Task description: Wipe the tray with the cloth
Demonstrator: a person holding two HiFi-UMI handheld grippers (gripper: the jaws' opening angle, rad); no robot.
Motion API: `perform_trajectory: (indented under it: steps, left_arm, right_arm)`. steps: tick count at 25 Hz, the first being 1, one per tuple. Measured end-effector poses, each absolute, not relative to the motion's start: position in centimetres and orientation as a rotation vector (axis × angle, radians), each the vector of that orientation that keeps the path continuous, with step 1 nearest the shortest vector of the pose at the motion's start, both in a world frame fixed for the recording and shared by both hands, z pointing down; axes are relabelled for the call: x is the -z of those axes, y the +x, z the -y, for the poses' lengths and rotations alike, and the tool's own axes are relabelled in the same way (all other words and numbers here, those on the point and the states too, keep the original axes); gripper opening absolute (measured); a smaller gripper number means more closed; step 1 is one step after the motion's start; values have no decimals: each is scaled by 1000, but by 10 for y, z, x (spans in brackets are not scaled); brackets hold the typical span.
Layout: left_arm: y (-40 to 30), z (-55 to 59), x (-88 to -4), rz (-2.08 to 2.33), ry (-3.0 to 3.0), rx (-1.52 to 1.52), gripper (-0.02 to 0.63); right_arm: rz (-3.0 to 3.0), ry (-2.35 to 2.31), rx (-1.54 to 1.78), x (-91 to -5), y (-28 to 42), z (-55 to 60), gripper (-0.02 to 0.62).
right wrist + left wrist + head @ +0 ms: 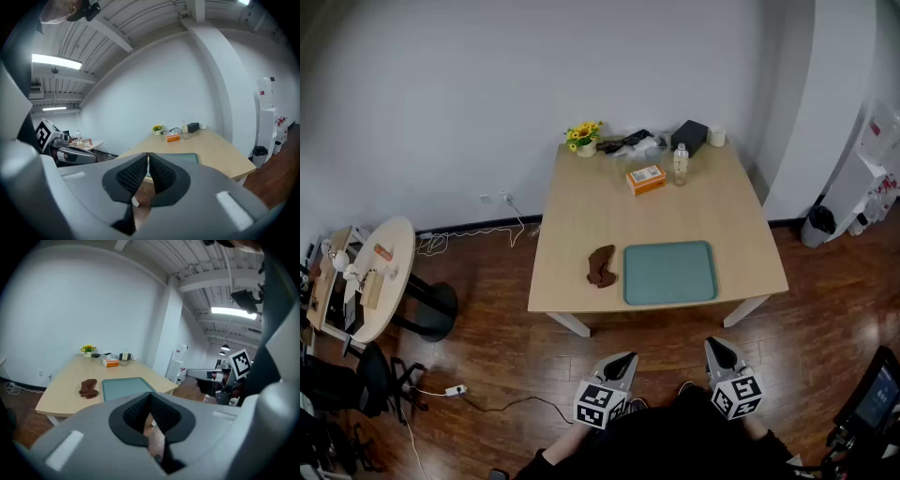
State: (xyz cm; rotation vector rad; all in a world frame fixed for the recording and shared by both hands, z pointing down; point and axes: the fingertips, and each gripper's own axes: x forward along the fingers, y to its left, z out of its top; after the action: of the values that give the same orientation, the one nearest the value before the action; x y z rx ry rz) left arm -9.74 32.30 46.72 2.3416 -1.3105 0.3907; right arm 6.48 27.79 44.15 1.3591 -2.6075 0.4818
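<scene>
Head view: left tongs (625, 359) and right tongs (716, 346) are both low over the floor, well short of the table (581, 211), neither on anything. Tray (669, 273) lies flat near the table's near edge and is bare; the cloth (601, 266) is bunched just beside its left rim, on the table and not on the tray. At the far edge: orange box (646, 178), bottle (681, 164), flowers (583, 137), plus some dark clutter I can't sort. Left gripper view: jaws closed together, nothing between them, cloth and tray ahead. Right gripper view: jaws closed too, empty, tray edge just past the tips. Risks, as a judgement: the tongs must open before reaching the cloth, or they just shove it; a pinch on a loose fold may drag it or drop it; the tray looks unsecured and sits near the edge, so a hard wipe with no second tongs holding it could slide it off. Count: one tray, one cloth, two tongs, one table, one box, one bottle.
</scene>
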Motion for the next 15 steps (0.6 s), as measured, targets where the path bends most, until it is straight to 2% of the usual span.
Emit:
perform_trajectory:
  steps: [8, 15]
  left_arm:
    - [-83, -208, -486, 1382, 2284, -404, 3]
    - [-60, -100, -443, 1509, 2313, -388, 2]
  right_arm:
    - [2637, 1287, -521, -470, 79, -158, 65]
    - [2633, 1255, -616, -476, 104, -11, 91]
